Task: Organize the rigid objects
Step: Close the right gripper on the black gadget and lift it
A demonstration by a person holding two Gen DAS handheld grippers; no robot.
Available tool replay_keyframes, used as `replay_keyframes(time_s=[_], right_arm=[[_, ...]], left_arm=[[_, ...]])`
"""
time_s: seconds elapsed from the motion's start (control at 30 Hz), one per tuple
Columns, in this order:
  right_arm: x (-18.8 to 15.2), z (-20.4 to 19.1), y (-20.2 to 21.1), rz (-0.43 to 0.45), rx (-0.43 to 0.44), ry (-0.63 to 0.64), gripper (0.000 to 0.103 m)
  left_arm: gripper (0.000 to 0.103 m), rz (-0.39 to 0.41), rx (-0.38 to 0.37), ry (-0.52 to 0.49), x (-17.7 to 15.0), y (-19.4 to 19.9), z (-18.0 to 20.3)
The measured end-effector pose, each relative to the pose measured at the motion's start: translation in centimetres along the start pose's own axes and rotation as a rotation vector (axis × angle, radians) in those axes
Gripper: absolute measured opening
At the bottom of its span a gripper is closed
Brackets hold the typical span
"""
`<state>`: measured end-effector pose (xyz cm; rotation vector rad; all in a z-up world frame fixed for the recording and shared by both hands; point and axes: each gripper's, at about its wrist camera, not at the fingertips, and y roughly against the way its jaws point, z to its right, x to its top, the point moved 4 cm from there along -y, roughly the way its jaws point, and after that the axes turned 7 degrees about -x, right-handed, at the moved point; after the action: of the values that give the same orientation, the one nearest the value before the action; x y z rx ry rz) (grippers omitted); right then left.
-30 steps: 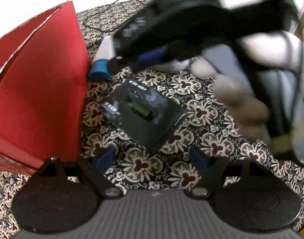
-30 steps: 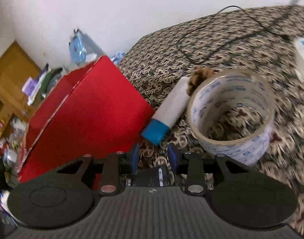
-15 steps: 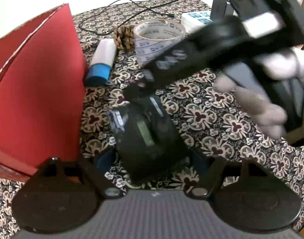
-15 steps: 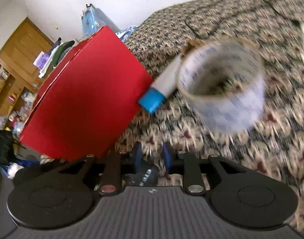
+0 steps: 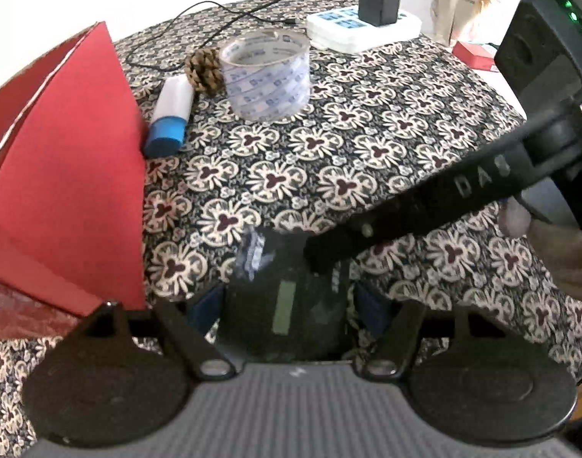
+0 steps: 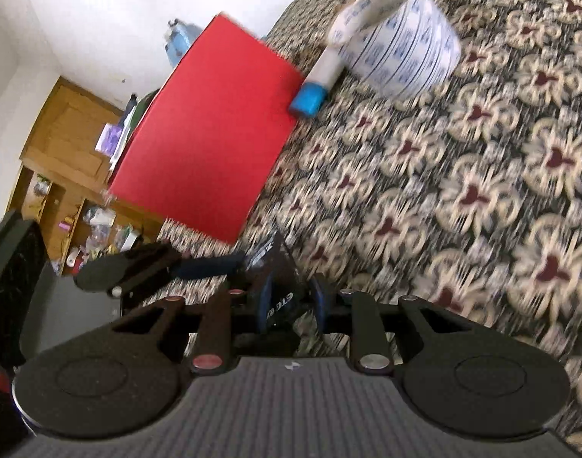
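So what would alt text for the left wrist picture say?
A black device sits between the left gripper's open fingers, pinched by the right gripper. Beyond lie a red box, tape roll and pinecone.

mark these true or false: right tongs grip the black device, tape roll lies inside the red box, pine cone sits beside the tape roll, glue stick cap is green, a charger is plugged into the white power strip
1. The right tongs grip the black device: true.
2. The tape roll lies inside the red box: false, it stands on the patterned cloth, outside the box.
3. The pine cone sits beside the tape roll: true.
4. The glue stick cap is green: false, it is blue.
5. A charger is plugged into the white power strip: true.
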<state>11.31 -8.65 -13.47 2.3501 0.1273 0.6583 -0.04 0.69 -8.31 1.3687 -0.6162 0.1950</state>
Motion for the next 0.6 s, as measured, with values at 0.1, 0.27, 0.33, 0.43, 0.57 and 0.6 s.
replay_keyframes(time_s=[0.1,0.27,0.33,0.43,0.57,0.6], right_arm=[[-0.9,-0.3,0.0,0.000,0.001,-0.003,0.005],[-1.7,-0.1,0.1,0.030,0.002,-0.041,0.008],[-1.6,0.1,0.2,0.055,-0.012,-0.050,0.009],[-1.0,0.4,0.2,0.087,-0.029,-0.074,0.010],[-0.3,0.3,-0.8,0.077,-0.007,-0.089,0.010],[-0.2,0.2,-1.2,0.067,0.002,-0.090,0.010]], left_arm=[[0.072,0.006,0.015,-0.012,-0.5,1.0,-0.1],[0.074,0.008,0.046,0.013,-2.0,3.3,-1.0],[0.074,0.006,0.047,0.046,-2.7,4.0,-1.7],[0.074,-0.008,0.015,0.145,-3.7,4.3,-2.9],[0.074,-0.007,-0.075,0.262,-4.1,3.8,-3.5],[0.074,-0.002,-0.094,0.274,-4.0,3.6,-3.3]])
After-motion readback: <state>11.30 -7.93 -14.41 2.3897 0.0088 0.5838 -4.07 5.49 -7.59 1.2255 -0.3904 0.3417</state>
